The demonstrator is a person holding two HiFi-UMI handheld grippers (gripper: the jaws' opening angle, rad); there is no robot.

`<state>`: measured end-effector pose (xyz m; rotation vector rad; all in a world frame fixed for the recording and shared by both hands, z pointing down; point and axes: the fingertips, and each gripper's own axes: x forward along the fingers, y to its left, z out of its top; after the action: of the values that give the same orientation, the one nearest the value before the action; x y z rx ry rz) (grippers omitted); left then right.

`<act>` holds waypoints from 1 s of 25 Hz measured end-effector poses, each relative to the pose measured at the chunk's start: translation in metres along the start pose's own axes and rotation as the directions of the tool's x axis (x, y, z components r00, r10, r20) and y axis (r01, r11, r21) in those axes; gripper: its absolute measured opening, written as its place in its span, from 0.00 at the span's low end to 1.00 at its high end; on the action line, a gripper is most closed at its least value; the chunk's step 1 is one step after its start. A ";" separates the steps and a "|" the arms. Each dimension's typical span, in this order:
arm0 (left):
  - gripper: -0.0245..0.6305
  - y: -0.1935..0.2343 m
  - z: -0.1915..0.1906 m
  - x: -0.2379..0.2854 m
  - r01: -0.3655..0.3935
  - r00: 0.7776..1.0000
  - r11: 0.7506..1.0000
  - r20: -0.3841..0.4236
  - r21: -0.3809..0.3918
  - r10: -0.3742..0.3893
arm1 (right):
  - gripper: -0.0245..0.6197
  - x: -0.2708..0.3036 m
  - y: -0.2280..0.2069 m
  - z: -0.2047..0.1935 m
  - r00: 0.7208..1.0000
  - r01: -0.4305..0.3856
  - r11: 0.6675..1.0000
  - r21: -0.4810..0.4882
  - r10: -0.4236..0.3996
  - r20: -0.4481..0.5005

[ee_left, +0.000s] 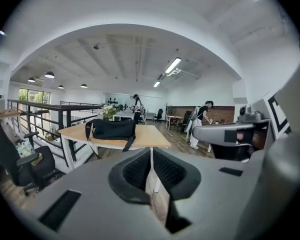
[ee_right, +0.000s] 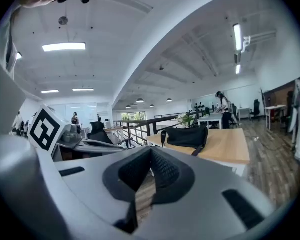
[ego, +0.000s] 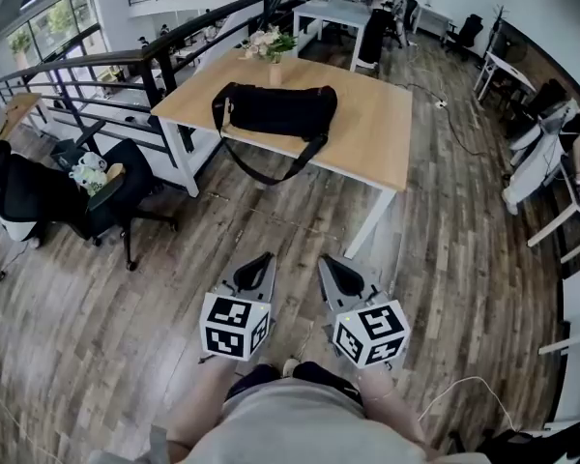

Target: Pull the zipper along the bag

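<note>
Well short of the table [ego: 372,129], both closed, empty grippers, left gripper [ego: 254,267] and right gripper [ego: 340,274], are hovering; the bag [ego: 275,110] is lying untouched, zipper pulling not started.

A light wooden rectangular surface [ego: 372,129] on white legs stands on a dark wood-plank floor [ego: 271,245]. A black soft fabric duffel bag [ego: 275,110] lies lengthwise on the surface, toward its left half. The bag's black shoulder strap [ego: 304,156] droops over the near edge and hangs in a loop toward the floor. A small vase of pale flowers [ego: 269,46] stands at the far edge, just behind the bag.
</note>
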<state>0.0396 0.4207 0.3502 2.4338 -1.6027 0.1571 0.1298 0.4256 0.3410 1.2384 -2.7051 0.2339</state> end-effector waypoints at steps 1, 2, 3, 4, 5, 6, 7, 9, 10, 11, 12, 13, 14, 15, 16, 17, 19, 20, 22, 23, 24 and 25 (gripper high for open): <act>0.08 -0.003 0.001 0.000 0.011 1.000 1.000 0.010 0.012 -0.011 | 0.05 0.000 -0.002 -0.001 1.000 0.001 1.000 0.006 -0.001 -0.005; 0.08 -0.006 0.001 0.000 0.018 1.000 1.000 0.017 0.019 -0.018 | 0.05 0.000 -0.004 -0.004 1.000 0.007 1.000 0.002 -0.007 -0.015; 0.08 -0.007 0.000 0.001 0.016 1.000 1.000 0.020 0.018 -0.017 | 0.05 -0.001 -0.006 -0.007 1.000 0.012 1.000 -0.007 -0.012 -0.027; 0.08 -0.007 -0.001 0.002 0.009 1.000 1.000 0.019 0.011 -0.009 | 0.04 -0.001 -0.008 -0.010 0.999 0.014 1.000 -0.012 -0.014 -0.037; 0.08 -0.006 -0.003 0.003 -0.001 1.000 1.000 0.016 0.002 0.001 | 0.04 -0.002 -0.010 -0.013 0.999 0.011 1.000 -0.011 -0.011 -0.046; 0.08 -0.005 -0.004 0.004 -0.012 1.000 1.000 0.016 -0.005 0.012 | 0.04 -0.002 -0.012 -0.016 0.999 0.006 1.000 -0.008 -0.007 -0.054; 0.08 -0.005 -0.005 0.005 -0.023 1.000 1.000 0.021 -0.014 0.023 | 0.04 -0.004 -0.014 -0.018 0.998 0.005 1.000 -0.010 -0.005 -0.060; 0.08 -0.006 -0.005 0.005 -0.039 0.998 0.999 0.045 -0.031 0.041 | 0.03 -0.007 -0.018 -0.022 0.998 0.006 1.000 -0.017 -0.007 -0.062; 0.08 -0.008 -0.005 0.005 -0.043 0.998 0.998 0.053 -0.037 0.045 | 0.03 -0.010 -0.020 -0.023 0.998 0.004 1.000 -0.015 -0.005 -0.056; 0.08 -0.011 -0.007 0.005 -0.043 0.998 0.998 0.054 -0.040 0.045 | 0.03 -0.012 -0.022 -0.024 0.999 0.001 1.000 -0.009 -0.001 -0.050; 0.08 -0.015 -0.009 0.007 -0.040 0.998 0.998 0.048 -0.040 0.042 | 0.03 -0.014 -0.024 -0.025 0.999 -0.003 1.000 -0.001 0.003 -0.046; 0.08 -0.018 -0.012 0.009 -0.034 0.999 0.999 0.038 -0.038 0.035 | 0.03 -0.016 -0.026 -0.027 0.999 -0.006 1.000 0.007 0.006 -0.046; 0.08 -0.022 -0.016 0.011 -0.028 0.999 0.999 0.024 -0.037 0.028 | 0.03 -0.016 -0.027 -0.030 0.999 -0.007 1.000 0.015 0.008 -0.048; 0.08 -0.025 -0.019 0.014 -0.022 1.000 0.999 0.010 -0.034 0.023 | 0.03 -0.016 -0.029 -0.032 0.999 -0.007 1.000 0.023 0.008 -0.051; 0.08 -0.026 -0.023 0.016 -0.020 1.000 0.999 -0.003 -0.032 0.020 | 0.03 -0.015 -0.032 -0.035 0.999 -0.006 1.000 0.031 0.008 -0.053; 0.08 -0.027 -0.026 0.019 -0.022 1.000 0.999 -0.014 -0.029 0.021 | 0.03 -0.013 -0.034 -0.039 0.999 -0.006 0.999 0.035 0.008 -0.053; 0.08 -0.023 -0.028 0.024 -0.032 0.999 0.999 -0.026 -0.027 0.032 | 0.03 -0.009 -0.039 -0.042 0.998 -0.004 0.999 0.037 0.007 -0.059; 0.08 -0.020 -0.028 0.028 -0.038 0.999 0.999 -0.029 -0.027 0.037 | 0.05 -0.005 -0.041 -0.042 0.998 -0.002 0.999 0.037 0.004 -0.067; 0.08 -0.012 -0.024 0.037 -0.042 0.999 0.999 -0.030 -0.027 0.041 | 0.11 0.004 -0.046 -0.040 0.997 0.001 0.999 0.037 0.002 -0.081; 0.08 -0.007 -0.022 0.042 -0.042 0.999 0.999 -0.030 -0.027 0.041 | 0.11 0.009 -0.049 -0.039 0.997 0.002 0.999 0.038 0.001 -0.083; 0.08 -0.002 -0.020 0.047 -0.042 0.999 0.999 -0.031 -0.027 0.041 | 0.11 0.015 -0.053 -0.039 0.996 0.004 0.999 0.039 -0.001 -0.084; 0.08 0.003 -0.019 0.054 -0.041 0.999 0.999 -0.031 -0.028 0.040 | 0.11 0.021 -0.056 -0.038 0.997 0.007 0.999 0.038 -0.003 -0.083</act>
<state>0.0584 0.3761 0.3801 2.3670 -1.6302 0.1757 0.1620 0.3817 0.3871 1.2172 -2.6384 0.3301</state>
